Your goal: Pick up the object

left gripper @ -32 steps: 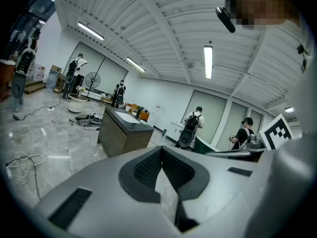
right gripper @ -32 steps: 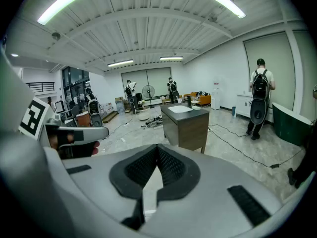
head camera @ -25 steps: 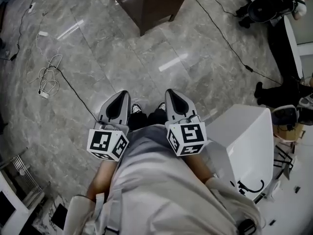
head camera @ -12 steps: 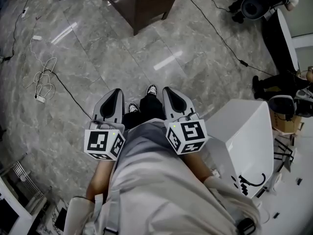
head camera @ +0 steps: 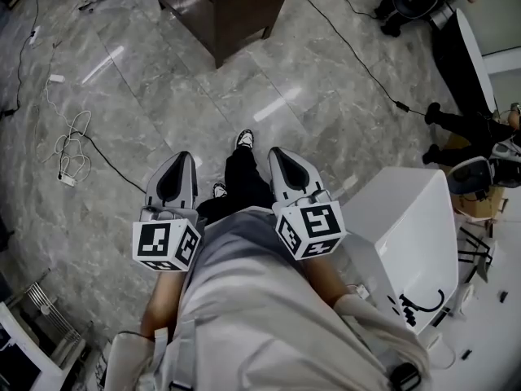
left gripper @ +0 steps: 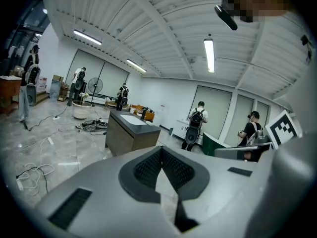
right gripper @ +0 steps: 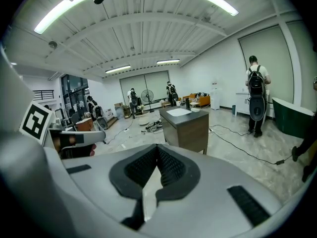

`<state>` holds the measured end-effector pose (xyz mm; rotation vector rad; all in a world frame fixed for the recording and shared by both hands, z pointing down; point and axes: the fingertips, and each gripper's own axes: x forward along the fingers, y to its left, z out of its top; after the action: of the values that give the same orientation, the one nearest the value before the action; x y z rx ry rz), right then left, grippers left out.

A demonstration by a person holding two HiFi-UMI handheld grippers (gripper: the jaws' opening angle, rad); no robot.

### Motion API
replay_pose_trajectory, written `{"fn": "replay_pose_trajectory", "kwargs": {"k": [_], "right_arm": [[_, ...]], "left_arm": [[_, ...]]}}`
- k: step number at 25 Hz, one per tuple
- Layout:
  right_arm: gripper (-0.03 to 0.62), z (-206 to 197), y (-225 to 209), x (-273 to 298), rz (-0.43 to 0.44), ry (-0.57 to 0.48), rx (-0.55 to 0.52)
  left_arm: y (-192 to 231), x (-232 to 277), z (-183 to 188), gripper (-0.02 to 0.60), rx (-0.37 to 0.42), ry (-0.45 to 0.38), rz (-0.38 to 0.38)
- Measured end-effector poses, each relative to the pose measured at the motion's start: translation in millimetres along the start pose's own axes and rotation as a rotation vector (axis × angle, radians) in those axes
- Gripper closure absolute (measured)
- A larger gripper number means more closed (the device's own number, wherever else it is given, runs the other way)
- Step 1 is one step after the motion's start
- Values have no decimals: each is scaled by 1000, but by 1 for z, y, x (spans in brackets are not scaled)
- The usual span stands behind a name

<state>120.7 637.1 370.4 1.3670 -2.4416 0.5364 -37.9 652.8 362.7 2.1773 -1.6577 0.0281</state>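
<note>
No object to pick up can be singled out in these views. Both grippers are held side by side at the person's waist, pointing forward over the marble floor. My left gripper (head camera: 182, 159) (left gripper: 161, 149) is shut, its ribbed pads meeting at the tip with nothing between them. My right gripper (head camera: 277, 153) (right gripper: 157, 147) is shut too, and empty. A dark wooden table (head camera: 220, 6) (left gripper: 130, 133) (right gripper: 185, 128) with a white panel (right gripper: 178, 112) on its top stands some steps ahead.
Loose white cables (head camera: 69, 141) lie on the floor at the left, and a black cable (head camera: 358, 55) runs across at the right. A white cabinet (head camera: 411, 235) stands close at my right. People with backpacks (left gripper: 195, 128) (right gripper: 256, 95) stand by the far walls.
The person has stepped forward: a leg in black trousers now reaches out between the grippers, and the floor has slid back. Both grippers stay shut and side by side.
</note>
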Motion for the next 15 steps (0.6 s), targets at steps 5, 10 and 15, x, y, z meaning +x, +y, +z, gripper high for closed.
{"fn": "replay_pose_trajectory", "kwargs": {"k": [5,10,15], "right_arm": [[585,13,-23,20,-11,3,13],[585,35,-43,49,-6,-5,18],[585,57,-68,83,-16,8,11]], "left_arm": [[-2,36,13,577,9,0,-3],[4,75,27,577,3,0,6],[9,119,44,577,-5,9,5]]}}
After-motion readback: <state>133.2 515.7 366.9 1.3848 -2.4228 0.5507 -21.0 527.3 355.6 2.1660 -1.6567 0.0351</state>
